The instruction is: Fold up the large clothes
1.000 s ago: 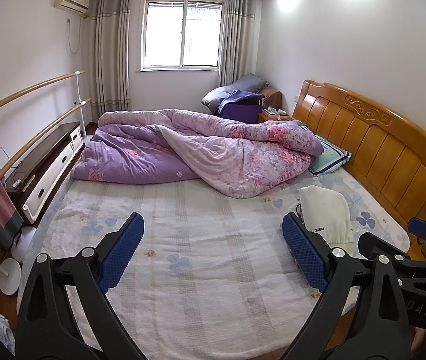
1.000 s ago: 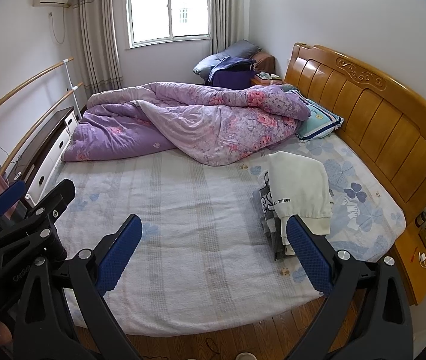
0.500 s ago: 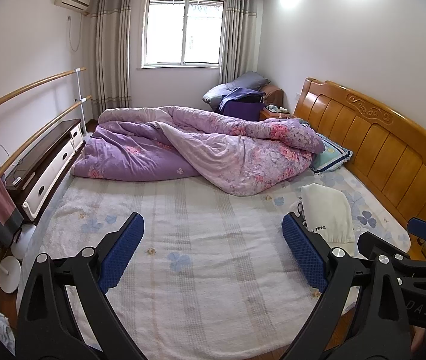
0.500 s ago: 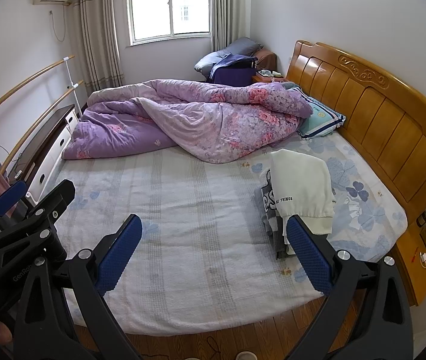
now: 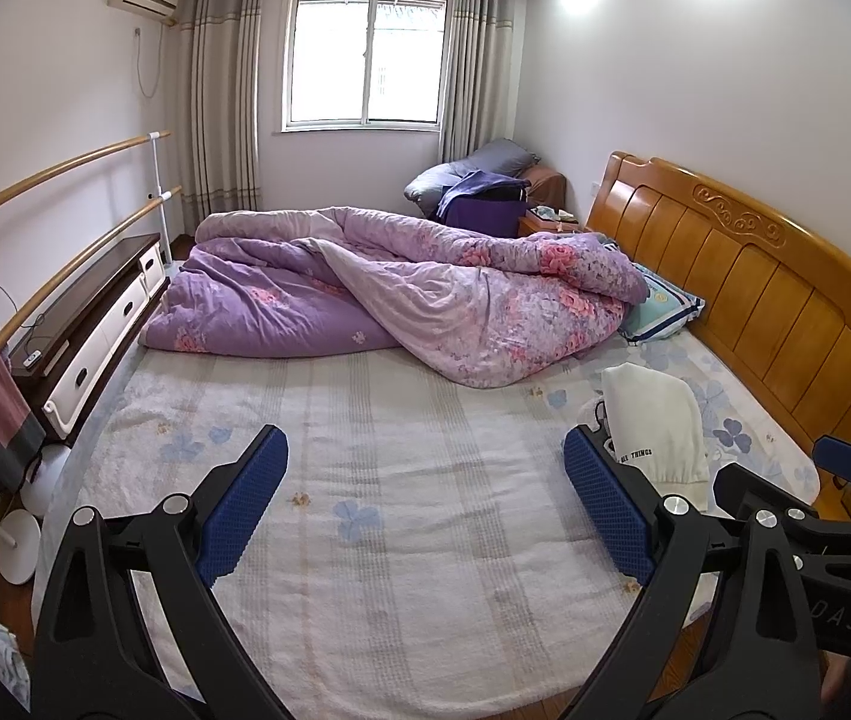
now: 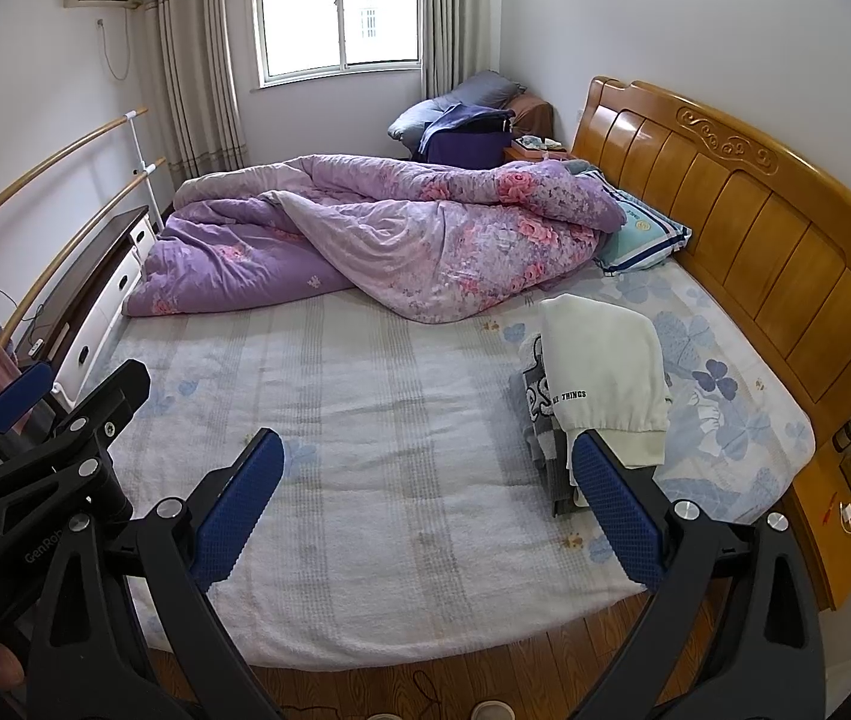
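A folded white sweatshirt [image 6: 602, 375] lies on top of a folded grey garment [image 6: 536, 414] on the right side of the bed [image 6: 365, 420], near the headboard. It also shows in the left wrist view [image 5: 656, 426]. My left gripper [image 5: 425, 510] is open and empty above the near part of the bed. My right gripper [image 6: 428, 510] is open and empty above the bed's near edge, its right finger just in front of the folded pile. The left gripper's body shows at the left of the right wrist view [image 6: 35, 450].
A crumpled purple floral duvet [image 5: 401, 288] covers the far half of the bed, with a pillow [image 5: 662, 306] beside it. The wooden headboard [image 6: 755, 228] is on the right. A low cabinet [image 5: 83, 324] and wooden rails [image 5: 65, 198] line the left wall.
Both grippers have drifted slightly; the views shift a little. Nothing on the bed has moved and both stay open.
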